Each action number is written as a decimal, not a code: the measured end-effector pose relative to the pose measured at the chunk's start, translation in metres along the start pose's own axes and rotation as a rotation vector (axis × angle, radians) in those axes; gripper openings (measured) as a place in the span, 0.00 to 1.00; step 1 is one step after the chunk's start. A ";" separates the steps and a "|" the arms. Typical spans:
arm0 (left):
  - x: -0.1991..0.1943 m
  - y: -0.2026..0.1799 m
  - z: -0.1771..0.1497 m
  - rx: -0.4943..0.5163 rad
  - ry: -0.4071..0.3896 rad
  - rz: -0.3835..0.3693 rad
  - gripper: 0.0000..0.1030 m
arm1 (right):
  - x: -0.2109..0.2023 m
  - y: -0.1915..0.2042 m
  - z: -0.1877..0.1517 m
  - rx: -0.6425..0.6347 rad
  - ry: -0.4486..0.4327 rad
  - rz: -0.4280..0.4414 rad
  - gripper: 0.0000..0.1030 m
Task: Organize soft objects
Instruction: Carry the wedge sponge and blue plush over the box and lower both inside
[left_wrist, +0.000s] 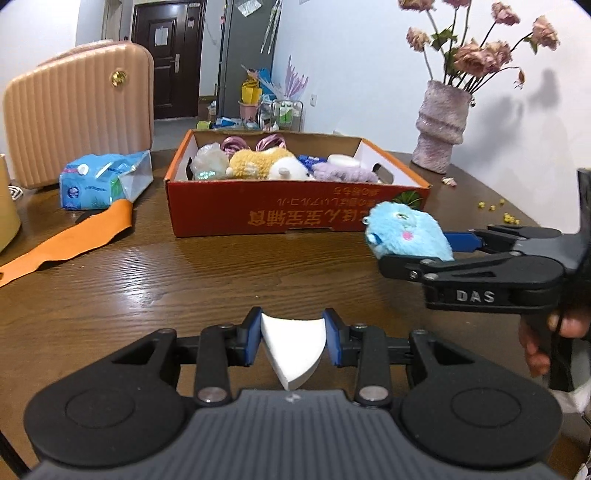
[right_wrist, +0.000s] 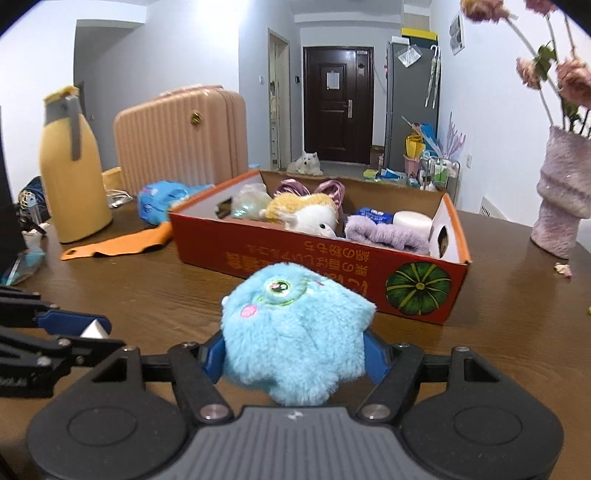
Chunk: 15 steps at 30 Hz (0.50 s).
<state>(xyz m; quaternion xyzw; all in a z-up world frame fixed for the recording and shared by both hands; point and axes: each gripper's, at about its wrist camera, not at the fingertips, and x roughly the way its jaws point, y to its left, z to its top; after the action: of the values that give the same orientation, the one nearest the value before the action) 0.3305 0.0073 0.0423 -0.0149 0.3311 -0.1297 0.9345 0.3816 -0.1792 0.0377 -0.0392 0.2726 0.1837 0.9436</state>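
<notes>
Both grippers are carrying loads: left gripper (left_wrist: 291, 341) is pinching a white sponge (left_wrist: 293, 349) with narrow jaws; right gripper (right_wrist: 295, 356) is clamping a blue plush (right_wrist: 295, 332) with jaws wide. Box (left_wrist: 295, 218) is lying at 12 o'clock from both, long side facing them, right gripper nearer. Bare table (left_wrist: 184, 280) is lying between. Free room inside looks to be at the right end, past the purple plush (right_wrist: 384, 230).

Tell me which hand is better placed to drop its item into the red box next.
Probably the right. Its tool holds the blue plush beside the red box's near wall, as the left wrist view shows. The left tool, gripping the white sponge wedge, sits farther back across bare table.
</notes>
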 end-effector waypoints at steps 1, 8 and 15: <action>-0.007 -0.002 -0.002 0.000 -0.007 -0.002 0.35 | -0.009 0.002 -0.001 -0.002 -0.004 0.000 0.68; -0.053 -0.015 -0.014 0.015 -0.049 -0.013 0.35 | -0.072 0.018 -0.015 -0.022 -0.046 -0.013 0.68; -0.092 -0.031 -0.023 0.025 -0.097 -0.026 0.35 | -0.120 0.026 -0.029 -0.020 -0.086 -0.030 0.68</action>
<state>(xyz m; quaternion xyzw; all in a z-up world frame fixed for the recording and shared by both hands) 0.2404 0.0022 0.0841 -0.0137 0.2834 -0.1453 0.9478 0.2633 -0.1990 0.0772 -0.0450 0.2294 0.1739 0.9566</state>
